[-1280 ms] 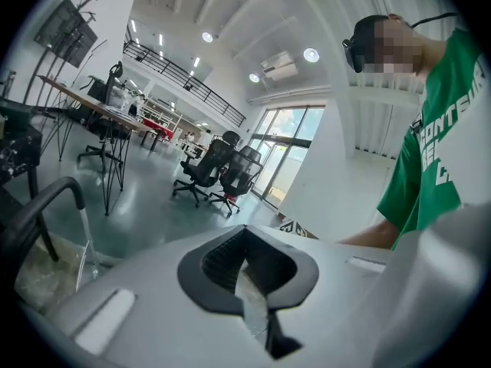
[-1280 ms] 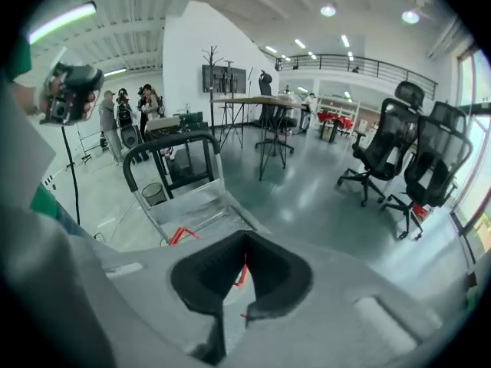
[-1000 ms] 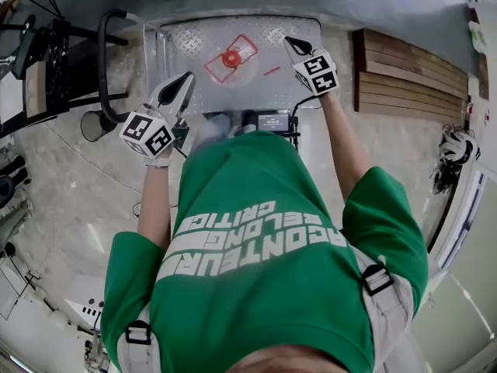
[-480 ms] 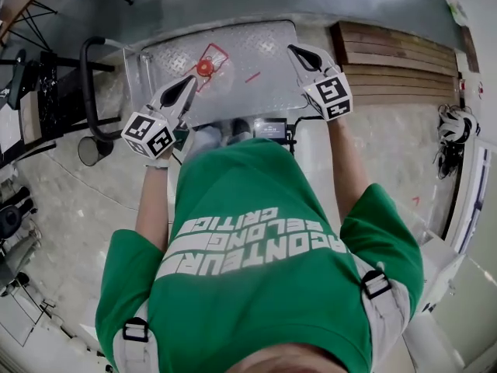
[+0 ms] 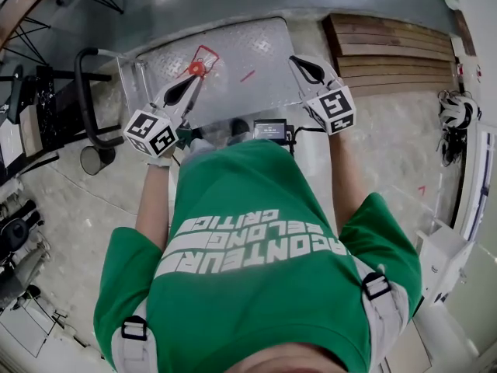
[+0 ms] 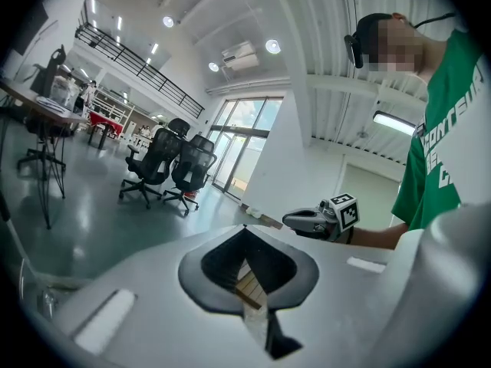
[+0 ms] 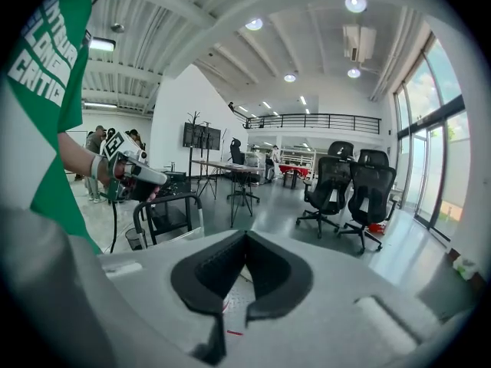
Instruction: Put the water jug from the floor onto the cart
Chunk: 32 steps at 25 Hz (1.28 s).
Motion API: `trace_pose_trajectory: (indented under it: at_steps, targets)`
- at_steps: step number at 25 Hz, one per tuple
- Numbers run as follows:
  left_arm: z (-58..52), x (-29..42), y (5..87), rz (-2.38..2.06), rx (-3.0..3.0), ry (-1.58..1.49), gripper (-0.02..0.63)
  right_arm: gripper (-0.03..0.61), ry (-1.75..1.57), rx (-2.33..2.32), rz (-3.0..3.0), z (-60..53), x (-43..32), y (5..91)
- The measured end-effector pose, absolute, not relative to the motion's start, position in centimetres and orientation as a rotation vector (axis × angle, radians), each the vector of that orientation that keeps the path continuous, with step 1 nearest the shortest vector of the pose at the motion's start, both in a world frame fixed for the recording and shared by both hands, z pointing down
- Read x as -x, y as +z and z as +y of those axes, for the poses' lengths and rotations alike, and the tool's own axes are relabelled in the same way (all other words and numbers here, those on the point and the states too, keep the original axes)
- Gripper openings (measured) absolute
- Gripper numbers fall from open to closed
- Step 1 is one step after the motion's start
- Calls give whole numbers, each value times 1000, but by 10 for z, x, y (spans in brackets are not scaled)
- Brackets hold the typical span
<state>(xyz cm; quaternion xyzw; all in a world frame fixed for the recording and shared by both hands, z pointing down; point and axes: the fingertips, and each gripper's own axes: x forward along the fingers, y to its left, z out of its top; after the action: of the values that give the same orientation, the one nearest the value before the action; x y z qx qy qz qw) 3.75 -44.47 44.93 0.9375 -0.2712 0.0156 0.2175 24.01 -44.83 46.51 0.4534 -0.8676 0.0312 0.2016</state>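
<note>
1. Since the water jug [image 5: 198, 66] already stands on the cart [image 5: 260, 49], on the diamond-plate deck toward the handle [image 5: 84, 92] end, we judge the placing done. The remaining risks lie in drawing the hands away.
2. We find the left gripper [image 5: 189, 84] with its jaws closed together and nothing between them. Its tip hangs just beside the jug and, as far as the head view shows, does not touch it.
3. We find the right gripper [image 5: 298, 63] likewise closed and empty. It is over the opposite side of the deck, well apart from the jug.
4. Risk: a sideways sweep of the left gripper could clip the jug's top and tip or slide it, because the tip sits so near.
5. Risk: we can make out no raised lip on the deck's open sides. A knock to the cart or its handle could therefore send the jug sliding toward an edge.
6. Seen from almost straight above, the jug is clear, and the deck pattern shows through its body.
7. A red cap sits at its centre with thin red lines around it. We cannot tell whether these are a handle or a marking, nor how full the jug is.
8. We judge it upright.
</note>
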Motion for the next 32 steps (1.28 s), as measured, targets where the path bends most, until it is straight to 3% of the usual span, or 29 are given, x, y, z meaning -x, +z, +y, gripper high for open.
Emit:
trace_pose_trajectory:
  at_steps: [9,20,32]
  targets:
    - [-435,-17,444,-757,-2593,28,14,-6,130,-1281,-2440,-434,-213,462]
    - [-430,70,447,-836,-2548,-9,14,-6,151,-1188,-2498,-444,-115,464]
    - [-435,119,449,-882,-2525,-35,14,-6,146,-1123,-2511,-455,-62,468]
